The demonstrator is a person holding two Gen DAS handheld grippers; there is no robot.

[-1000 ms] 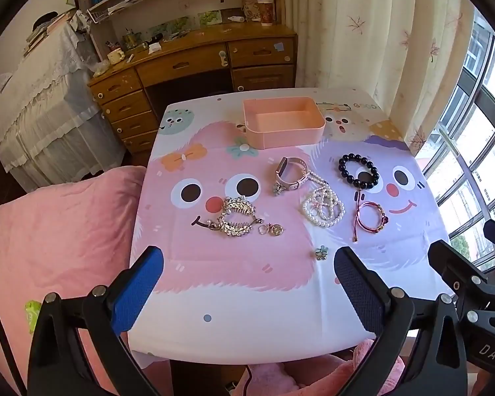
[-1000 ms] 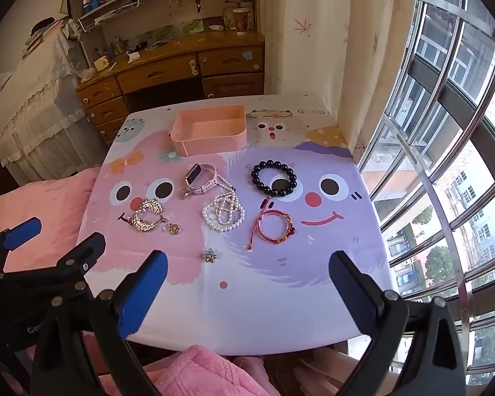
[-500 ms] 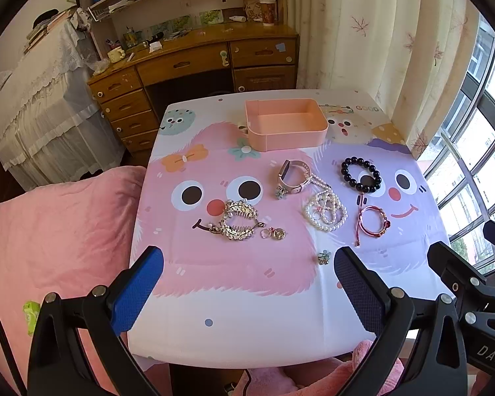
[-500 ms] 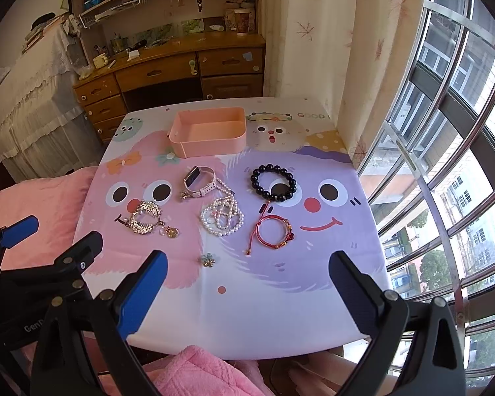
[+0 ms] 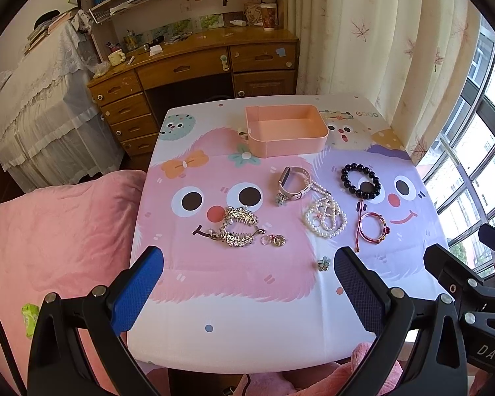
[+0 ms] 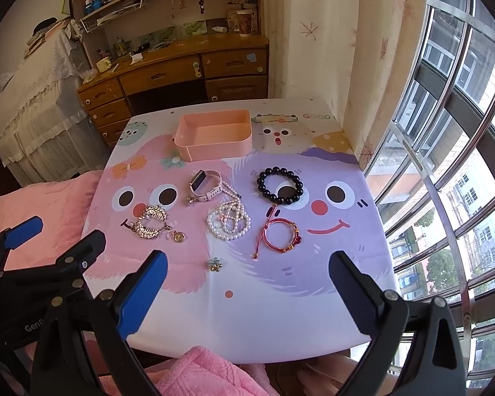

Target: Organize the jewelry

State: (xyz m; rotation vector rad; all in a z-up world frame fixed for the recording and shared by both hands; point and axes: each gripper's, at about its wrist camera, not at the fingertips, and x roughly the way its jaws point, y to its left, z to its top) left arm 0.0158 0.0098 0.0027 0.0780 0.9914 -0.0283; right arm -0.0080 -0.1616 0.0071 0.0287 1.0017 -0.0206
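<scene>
Left gripper (image 5: pixel 247 283) above the near edge of the table (image 5: pixel 247 336), jaws spread wide, nothing between them. Right gripper (image 6: pixel 246 282) likewise wide apart and empty, beside the left one over the near edge.

Pink tray (image 5: pixel 285 130) at the far middle of the table, nothing visible inside. In front of it, a watch with a pale pink strap (image 5: pixel 292 186), lying on its side. Just right of the watch, a black bead bracelet (image 5: pixel 361 180). Nearer than the watch and touching its strap end, a heap of pearl strands (image 5: pixel 326 217). Right of the pearls, a red cord bracelet (image 5: pixel 373 227) with small beads, its loose end trailing toward the near side. Left of the pearls, a gold leaf-shaped hair clip (image 5: pixel 237 227), with two small rings (image 5: pixel 274 240) just beside its right end. Closest to the grippers, a small flower-shaped piece (image 5: pixel 323 263), apart from the rest.

Pink blanket (image 5: pixel 59 247) left of the table; wooden desk (image 5: pixel 198 62) behind it.
</scene>
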